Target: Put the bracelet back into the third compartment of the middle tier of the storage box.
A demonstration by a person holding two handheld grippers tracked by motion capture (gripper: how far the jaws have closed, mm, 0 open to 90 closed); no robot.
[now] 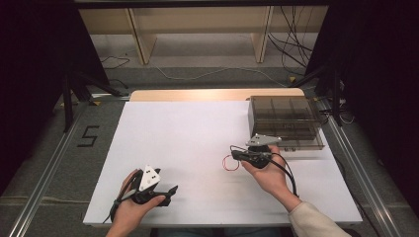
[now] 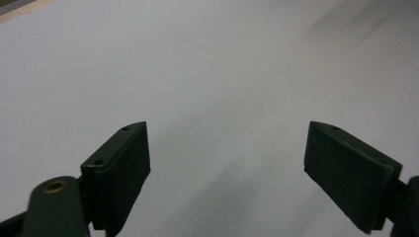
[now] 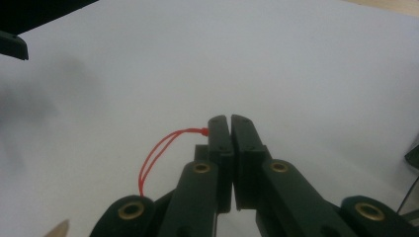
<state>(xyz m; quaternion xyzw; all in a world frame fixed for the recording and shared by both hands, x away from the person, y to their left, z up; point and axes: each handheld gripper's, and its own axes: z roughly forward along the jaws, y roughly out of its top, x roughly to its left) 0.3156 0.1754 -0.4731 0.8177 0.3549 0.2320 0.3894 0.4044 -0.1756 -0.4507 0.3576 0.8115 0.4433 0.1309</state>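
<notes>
1. The right gripper (image 1: 236,155) has its jaws pressed together on a thin red loop of cord (image 1: 230,163). In the right gripper view the cord (image 3: 158,153) comes out from the side of the closed pads and curls back toward the gripper body, so only a small part of it is pinched.
2. Risk: the hold looks slight. If the hand swings or tilts quickly, the loop could slide out of the pads and drop onto the white table sheet (image 1: 197,133).
3. Risk: the loose part of the loop hangs free below the jaws. It could catch on the gripper's own black cable or snag on the wall of the smoky plastic box (image 1: 284,121) just beyond the right hand.
4. Risk: if the cord is meant for one of the box's compartments, letting go too high or off to one side would probably land it in the wrong cell or on the rim.
5. The right hand (image 1: 267,173) holds its gripper above the sheet, pointing left across the table, near the box's front corner.
6. The left gripper (image 1: 170,190) sits low near the front edge of the sheet; its jaws stand wide apart with nothing between them, over bare white surface, well apart from the cord.
</notes>
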